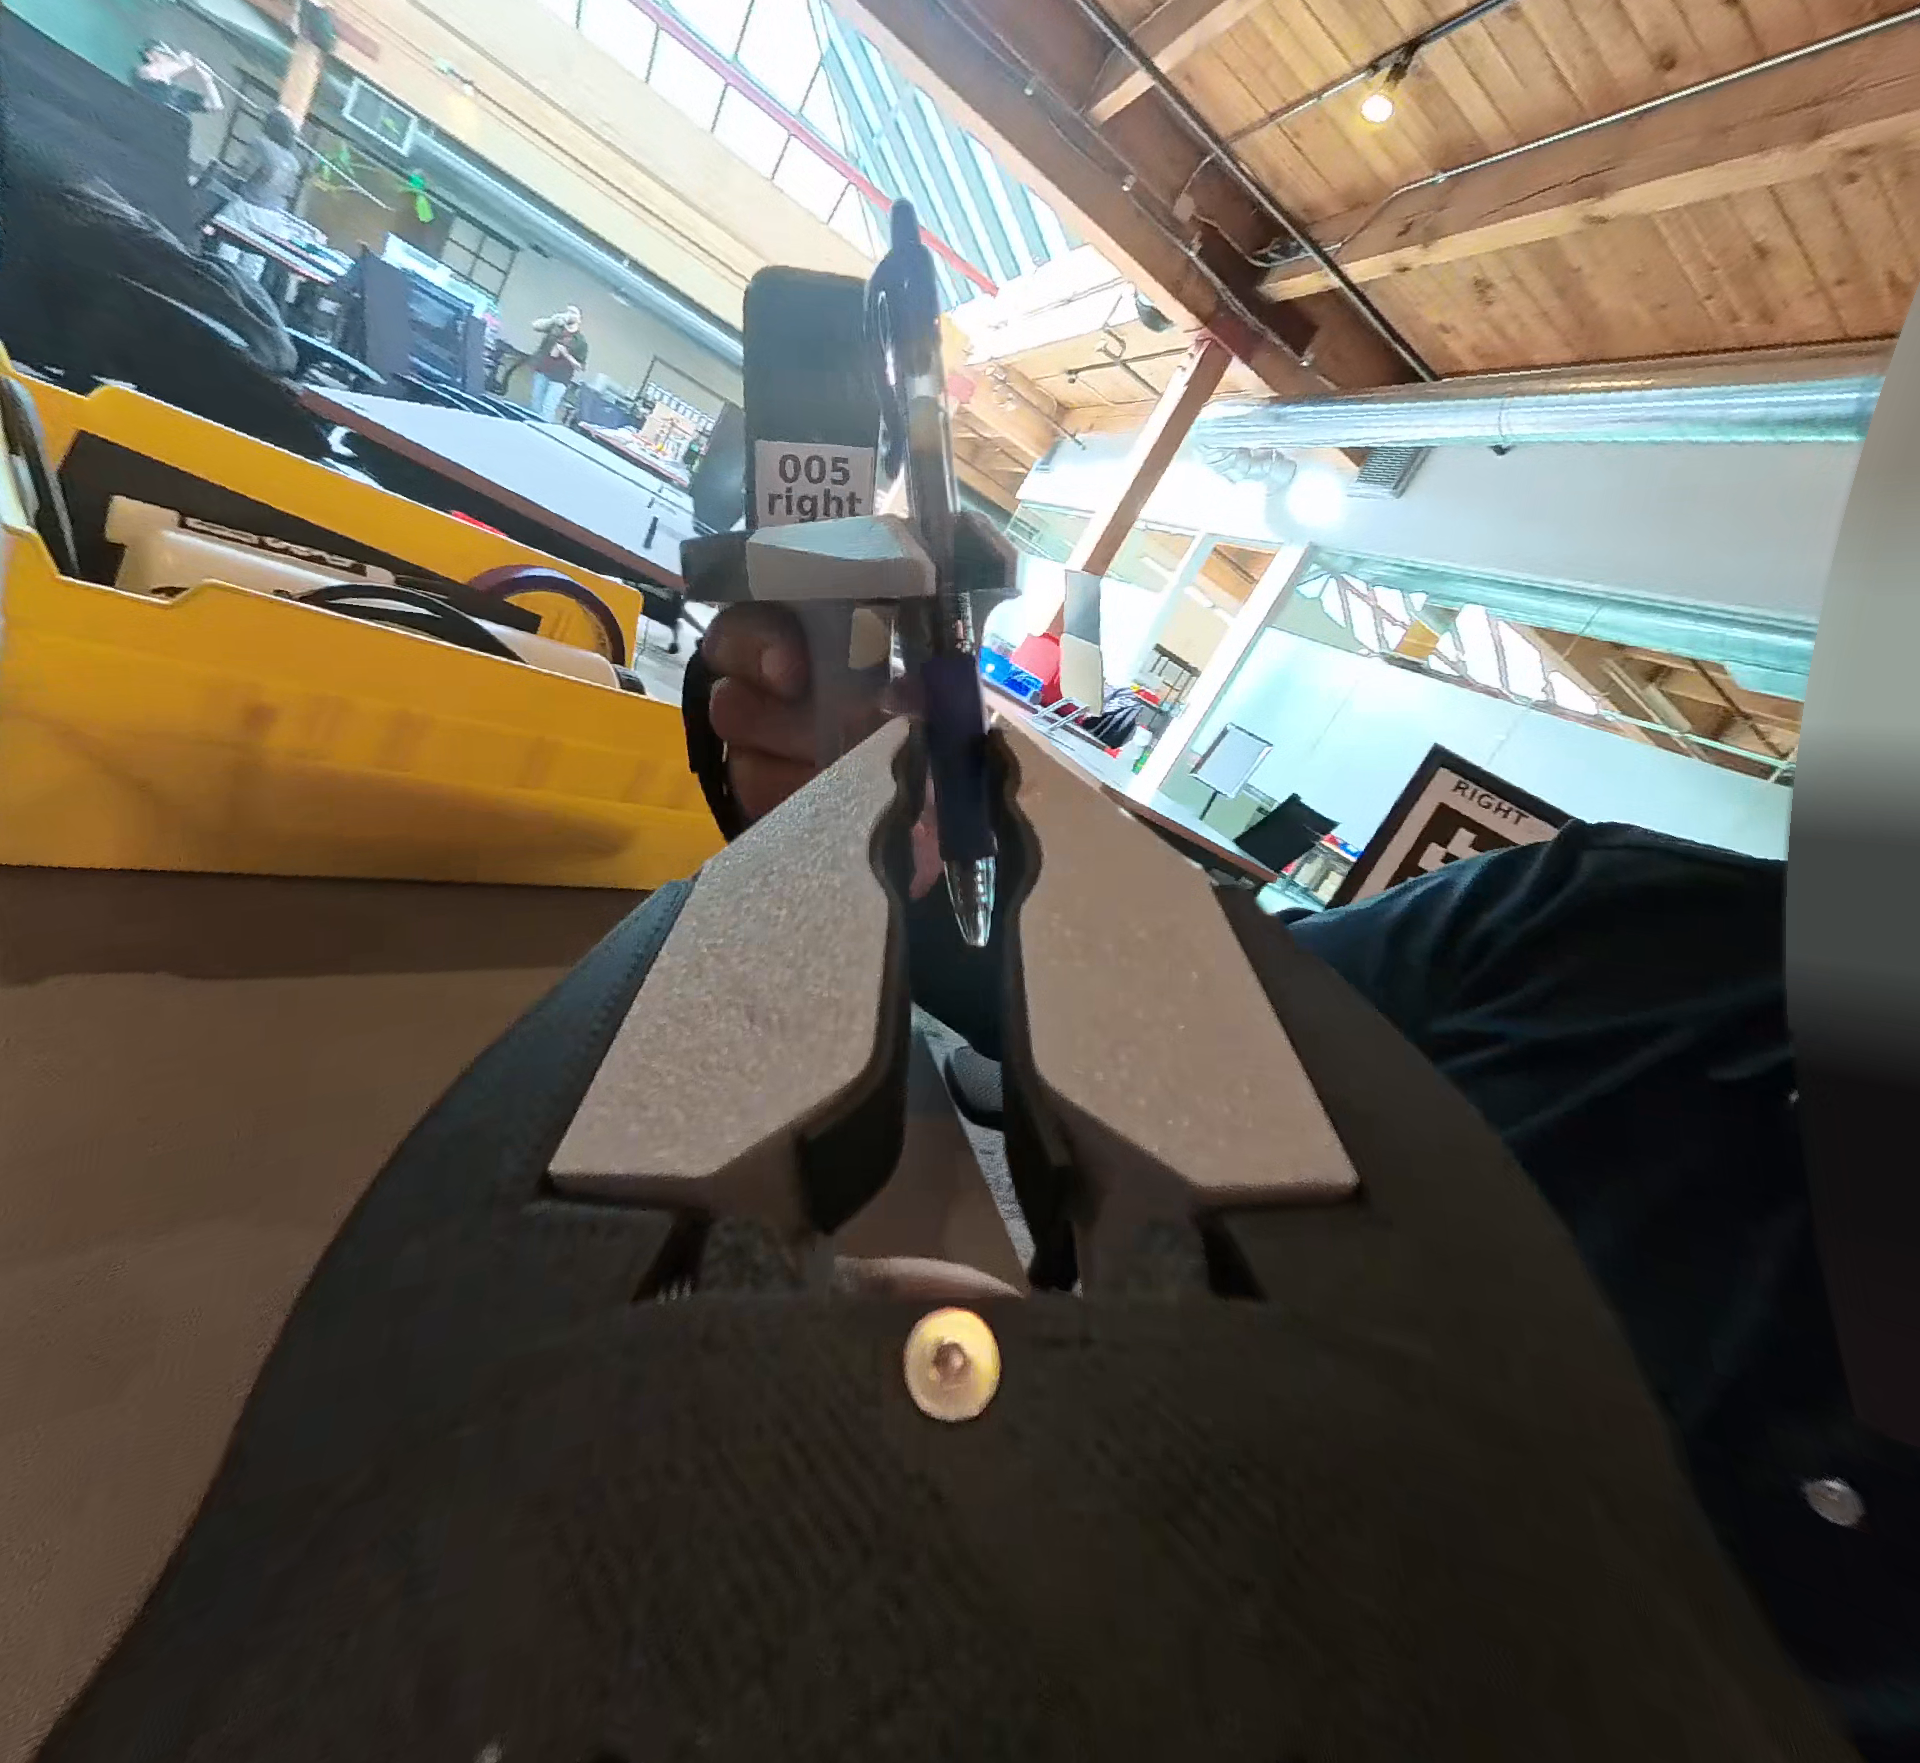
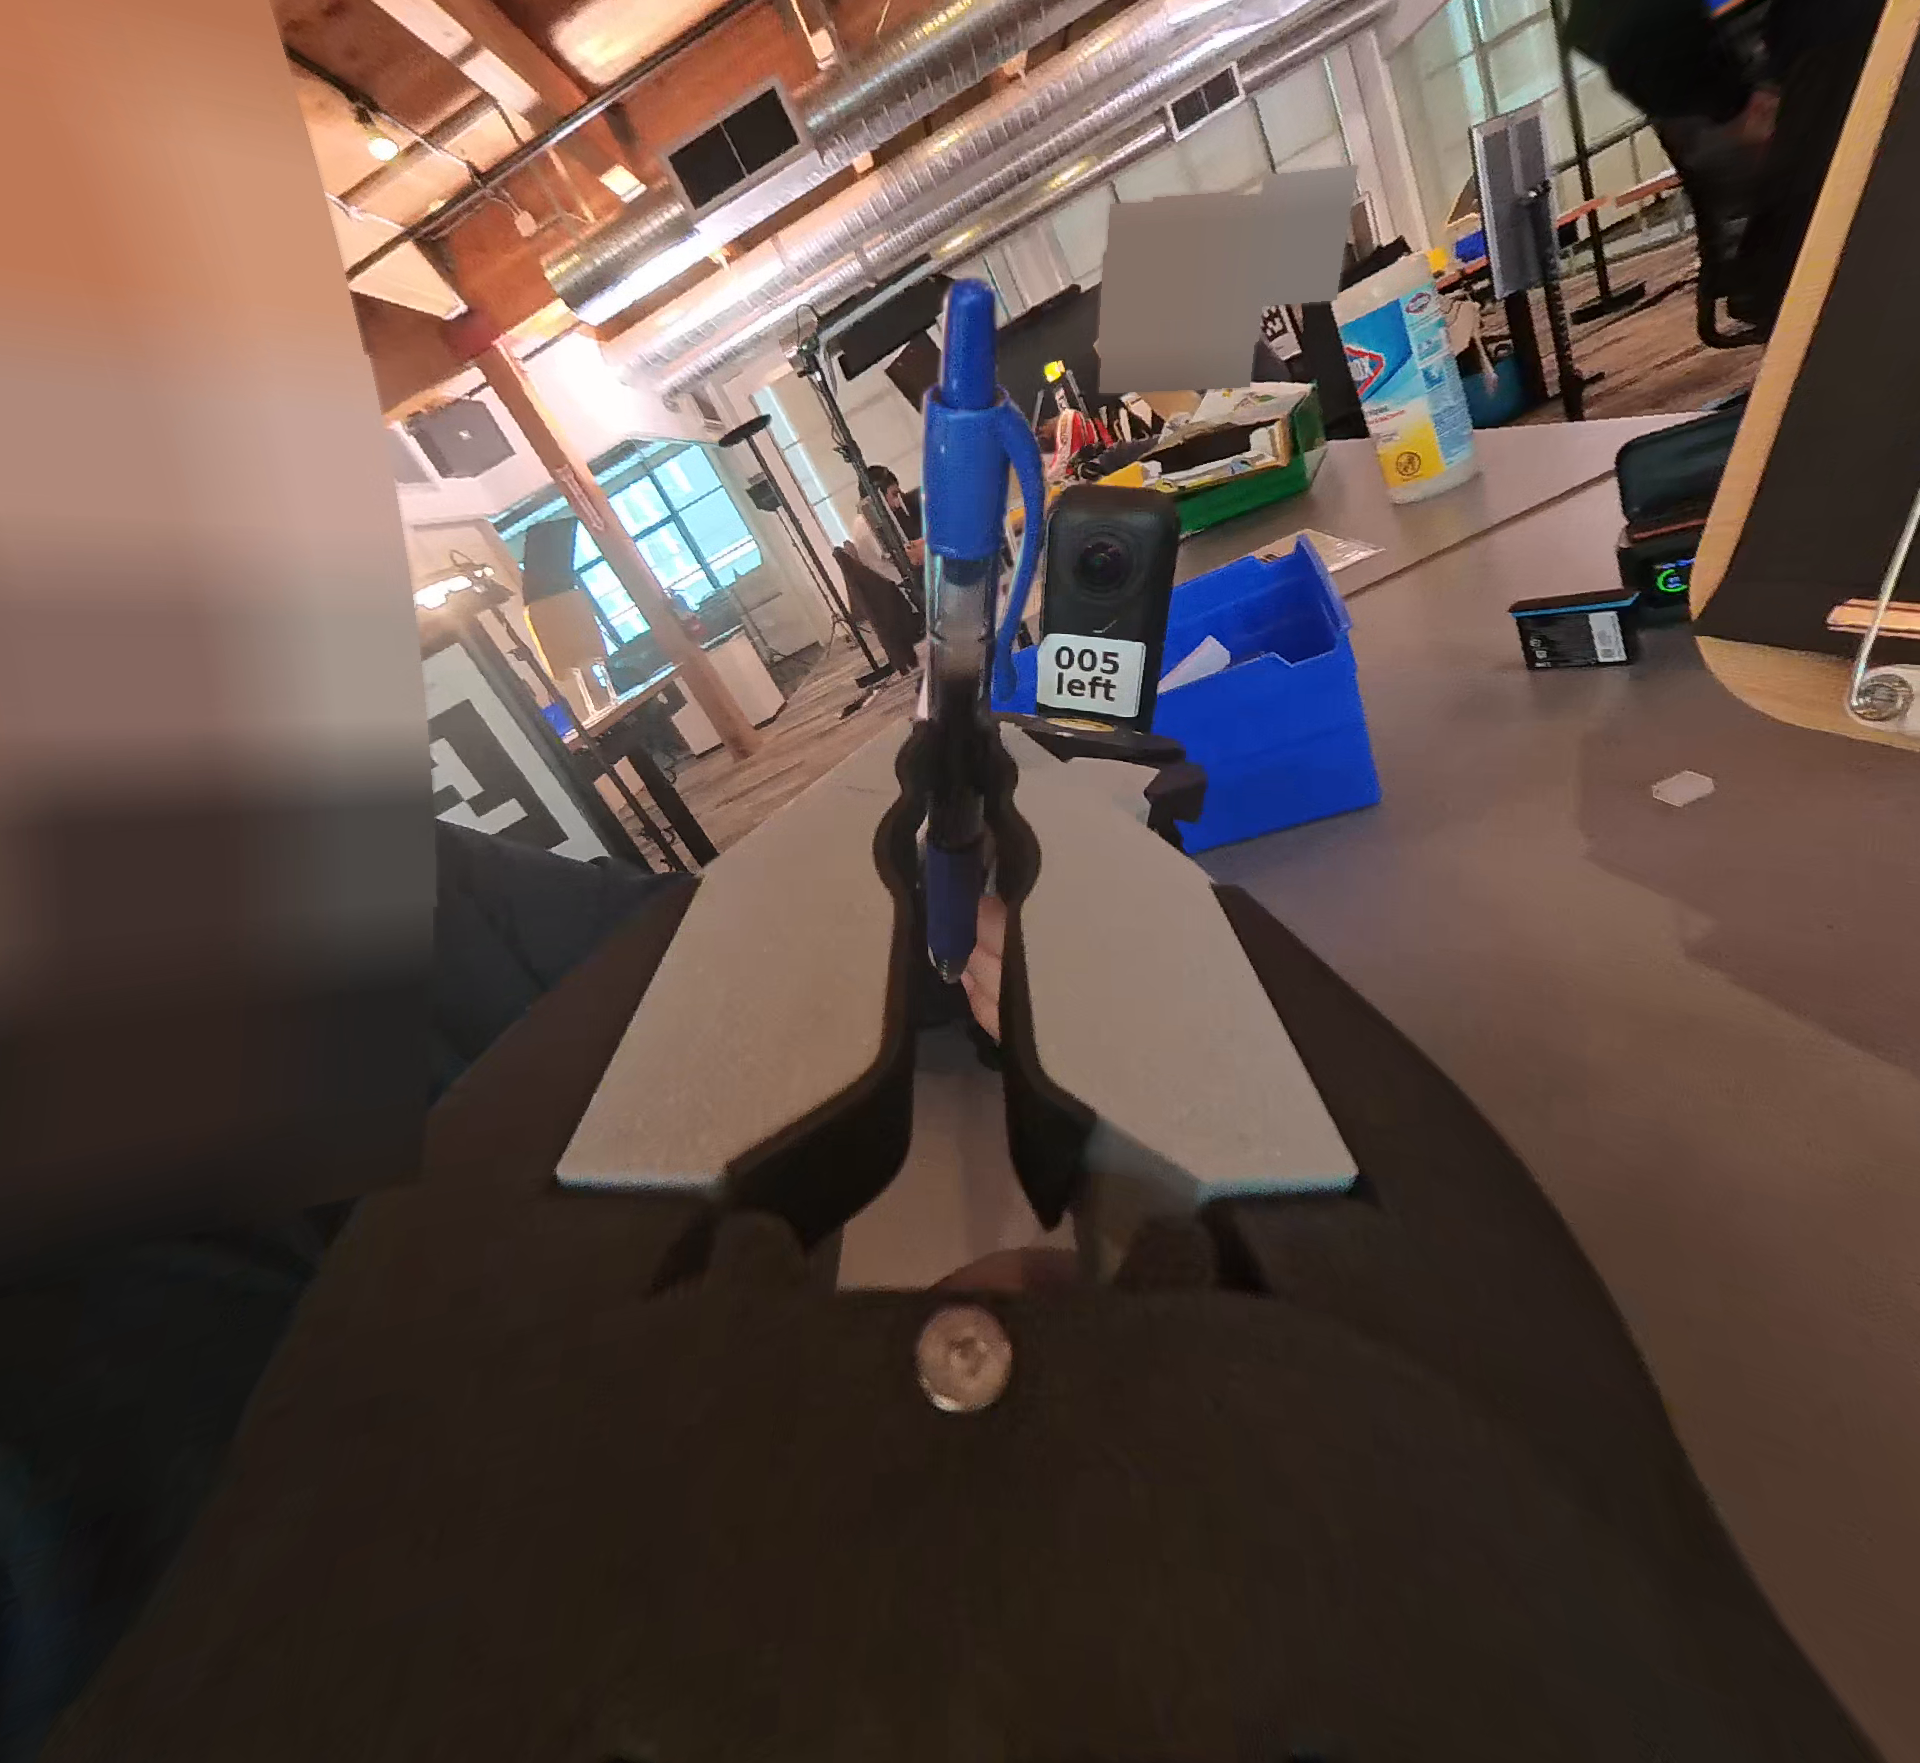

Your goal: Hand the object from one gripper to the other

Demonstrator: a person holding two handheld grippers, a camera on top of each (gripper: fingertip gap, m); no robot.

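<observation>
A blue click pen (image 1: pixel 925 425) stands upright, tip down, between the two grippers, which face each other above the table. My left gripper (image 1: pixel 956 768) is shut on the pen's dark rubber grip near the tip. My right gripper (image 1: pixel 940 570) shows just beyond it, its fingers closed on the pen's barrel. In the right wrist view the pen (image 2: pixel 966 466) rises from my right gripper (image 2: pixel 956 778), whose fingers close around the lower barrel. The left gripper (image 2: pixel 961 685) shows right behind it on the pen, with its camera (image 2: pixel 1107 570).
A yellow bin (image 1: pixel 312 757) with tape and cables stands on the brown table (image 1: pixel 208 1090) at the left. A person's dark sleeve (image 1: pixel 1558 986) is at the right. A blue bin (image 2: pixel 1278 726), a wipes canister (image 2: pixel 1413 383), a small black box (image 2: pixel 1574 633) and a wood-edged board (image 2: pixel 1818 363) are on the grey table. My left and right fingertips are right by each other.
</observation>
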